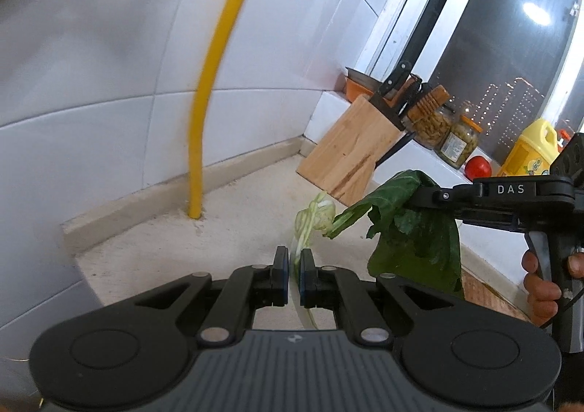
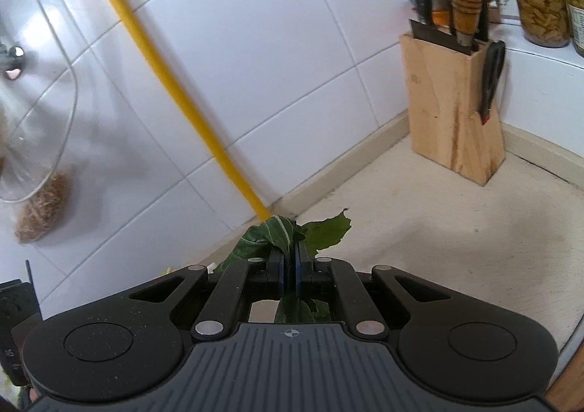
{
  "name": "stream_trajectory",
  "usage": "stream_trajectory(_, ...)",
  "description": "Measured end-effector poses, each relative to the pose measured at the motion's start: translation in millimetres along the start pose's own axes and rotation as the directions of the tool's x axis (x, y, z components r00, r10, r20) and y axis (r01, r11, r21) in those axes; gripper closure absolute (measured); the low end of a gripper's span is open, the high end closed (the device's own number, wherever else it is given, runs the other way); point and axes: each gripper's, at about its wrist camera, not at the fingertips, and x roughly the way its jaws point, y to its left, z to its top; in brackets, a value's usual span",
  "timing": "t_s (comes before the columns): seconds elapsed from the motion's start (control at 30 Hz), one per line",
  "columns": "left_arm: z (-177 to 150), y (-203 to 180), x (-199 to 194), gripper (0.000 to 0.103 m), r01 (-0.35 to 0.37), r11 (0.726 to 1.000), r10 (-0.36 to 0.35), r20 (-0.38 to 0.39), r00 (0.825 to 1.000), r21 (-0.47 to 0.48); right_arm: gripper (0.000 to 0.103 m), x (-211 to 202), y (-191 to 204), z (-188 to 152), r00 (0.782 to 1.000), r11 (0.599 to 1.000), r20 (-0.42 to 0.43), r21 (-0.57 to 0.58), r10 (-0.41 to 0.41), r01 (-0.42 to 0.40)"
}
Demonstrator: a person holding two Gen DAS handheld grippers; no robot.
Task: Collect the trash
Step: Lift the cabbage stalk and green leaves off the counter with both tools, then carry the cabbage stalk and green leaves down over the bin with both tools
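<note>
In the left wrist view my left gripper is shut on a pale green vegetable scrap that curls up above the pads and trails below them. To its right, the right gripper comes in from the side, held by a hand, and a large dark green leaf hangs from it above the counter. In the right wrist view my right gripper is shut on that dark green leaf, which bunches over the pads and pokes out to the right.
A beige counter meets a white tiled wall with a yellow pipe running down to it. A wooden knife block stands in the corner. Jars, a tomato and a yellow oil bottle line the window ledge.
</note>
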Motion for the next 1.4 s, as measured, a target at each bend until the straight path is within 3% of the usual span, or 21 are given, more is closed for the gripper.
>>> stream_trajectory(0.4,-15,34,-63,0.101,-0.097,0.994,0.100,0.066,0.993,-0.046,0.095,25,67,-11,0.991,0.990,-0.055,-0.063,0.125,-0.128)
stream_trajectory(0.8,-54,86,-136,0.101,-0.239,0.960,0.254,0.103,0.962,-0.143,0.095,74,157,-45,0.941,0.944,-0.199,-0.131,0.275,-0.304)
stream_trajectory(1.03,-83,110,-151,0.101,-0.316,0.932,0.331,0.059,0.942,-0.178,0.095,100,189,-80,0.903,0.926,-0.288,-0.108,0.319,-0.362)
stream_trajectory(1.4,-113,149,-126,0.101,-0.373,0.901,0.365,-0.078,0.928,-0.220,0.095,153,202,-133,0.873,0.949,-0.412,-0.055,0.261,-0.310)
